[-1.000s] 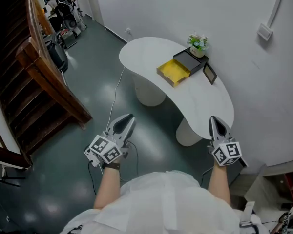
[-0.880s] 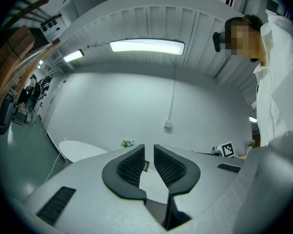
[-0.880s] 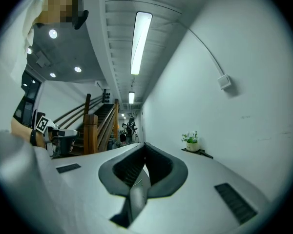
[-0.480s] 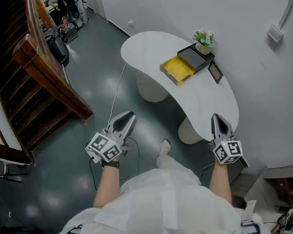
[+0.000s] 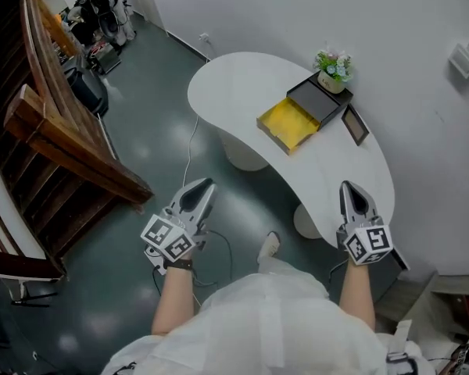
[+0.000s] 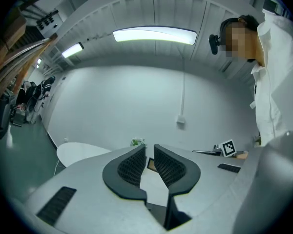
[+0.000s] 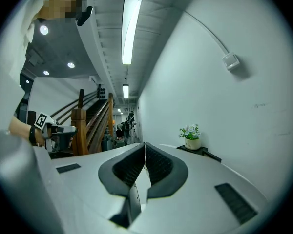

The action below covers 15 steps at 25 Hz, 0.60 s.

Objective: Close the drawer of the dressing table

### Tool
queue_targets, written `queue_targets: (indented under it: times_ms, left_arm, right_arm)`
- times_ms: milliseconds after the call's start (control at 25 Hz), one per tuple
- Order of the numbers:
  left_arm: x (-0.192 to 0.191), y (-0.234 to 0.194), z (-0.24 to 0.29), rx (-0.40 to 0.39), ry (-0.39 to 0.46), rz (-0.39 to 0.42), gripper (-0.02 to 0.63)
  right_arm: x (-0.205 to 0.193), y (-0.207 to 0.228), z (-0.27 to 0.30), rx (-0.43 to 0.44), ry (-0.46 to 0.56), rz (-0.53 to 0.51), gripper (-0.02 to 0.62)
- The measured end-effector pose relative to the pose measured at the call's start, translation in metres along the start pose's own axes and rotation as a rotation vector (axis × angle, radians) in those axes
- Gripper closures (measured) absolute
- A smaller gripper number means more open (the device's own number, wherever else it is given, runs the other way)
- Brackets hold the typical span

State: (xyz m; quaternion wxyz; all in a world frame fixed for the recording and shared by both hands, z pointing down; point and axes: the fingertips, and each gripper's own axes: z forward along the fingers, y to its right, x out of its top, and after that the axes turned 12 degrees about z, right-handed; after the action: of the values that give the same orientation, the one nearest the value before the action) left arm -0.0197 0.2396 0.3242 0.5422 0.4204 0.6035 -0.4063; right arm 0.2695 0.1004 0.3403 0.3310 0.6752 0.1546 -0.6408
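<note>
Drawer (image 5: 284, 125) is open: yellow inside, pulled out of the dark box (image 5: 319, 100) toward the front edge of the white dressing table (image 5: 234, 84). The box sits at the table's wall side. A small potted plant (image 5: 334, 67) stands just behind it, and a dark flat frame (image 5: 354, 123) lies just beside it (can't tell what it is).

My left gripper (image 5: 205, 184) is held over the green floor (image 5: 148, 139), well apart from the table. Its fingers stand a narrow slit apart with nothing between them.

My right gripper (image 5: 346, 186) has its fingers pressed together, empty. In the head view its tip overlaps the near end of the table, but I can't tell whether it touches. It is well apart from the drawer.

Both grippers point level, roughly toward the table. Neither touches the drawer.

Wooden staircase (image 5: 59, 155) is at the left. A cable (image 5: 189, 143) runs across the floor, and my shoe (image 5: 270, 245) shows between my arms.
</note>
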Motion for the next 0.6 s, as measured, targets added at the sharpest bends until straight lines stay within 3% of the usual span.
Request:
queue_targets:
  times_ms: [600]
  left_arm:
    - [0.013, -0.064, 0.123, -0.096, -0.008, 0.047, 0.548]
  right_arm:
    - [0.026, 0.059, 0.106, -0.030, -0.025, -0.007, 0.586]
